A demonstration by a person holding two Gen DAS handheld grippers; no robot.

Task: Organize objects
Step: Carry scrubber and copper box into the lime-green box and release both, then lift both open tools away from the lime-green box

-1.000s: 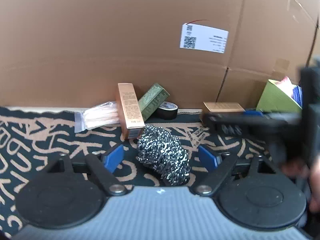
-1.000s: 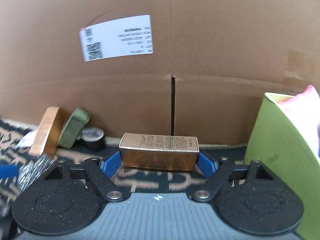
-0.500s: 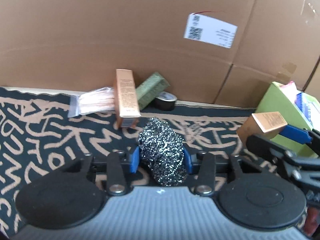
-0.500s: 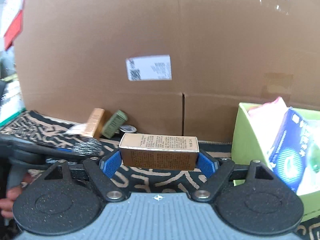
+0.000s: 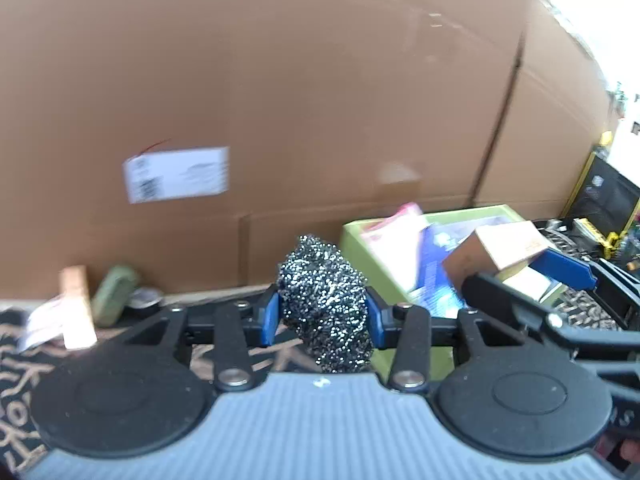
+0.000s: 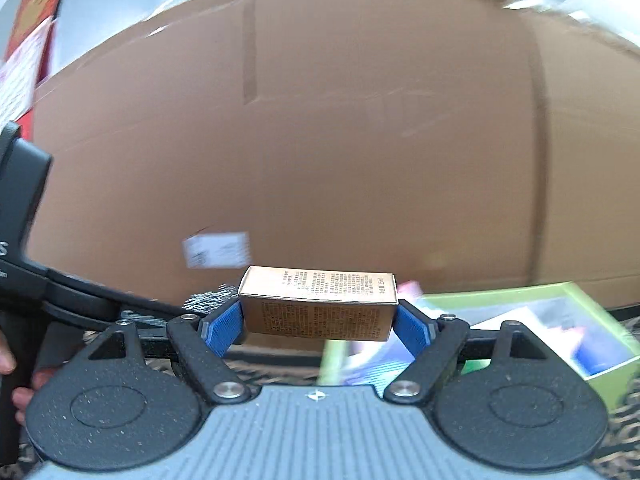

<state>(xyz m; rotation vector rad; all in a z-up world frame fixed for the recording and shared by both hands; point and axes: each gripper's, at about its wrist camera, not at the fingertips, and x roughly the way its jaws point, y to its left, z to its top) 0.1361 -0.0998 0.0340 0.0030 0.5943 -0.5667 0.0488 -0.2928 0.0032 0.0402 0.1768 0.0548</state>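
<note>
My left gripper (image 5: pixel 323 318) is shut on a ball of steel wool (image 5: pixel 324 296), held up off the patterned rug (image 5: pixel 16 380). Just behind and right of it stands an open lime-green bin (image 5: pixel 360 248) with packets and a blue box inside. My right gripper (image 6: pixel 318 330) is shut on a copper-coloured carton (image 6: pixel 318 308), gripped by its two ends and held level. In the left wrist view that copper carton (image 5: pixel 504 248) hangs over the bin. In the right wrist view the green bin (image 6: pixel 600 376) lies below and to the right.
A tall cardboard wall (image 5: pixel 320 100) with a white label (image 5: pixel 176 174) closes the back. At its foot on the left lie another copper carton (image 5: pixel 76 300), a small green box (image 5: pixel 114 292), a tape roll (image 5: pixel 146 298) and a plastic bag (image 5: pixel 40 320). A hand (image 6: pixel 8 356) holds the left tool.
The left jaws closed on the steel wool and lifted it off the rug. Both grippers rose and swung right toward the green bin, the right one carrying its carton.
</note>
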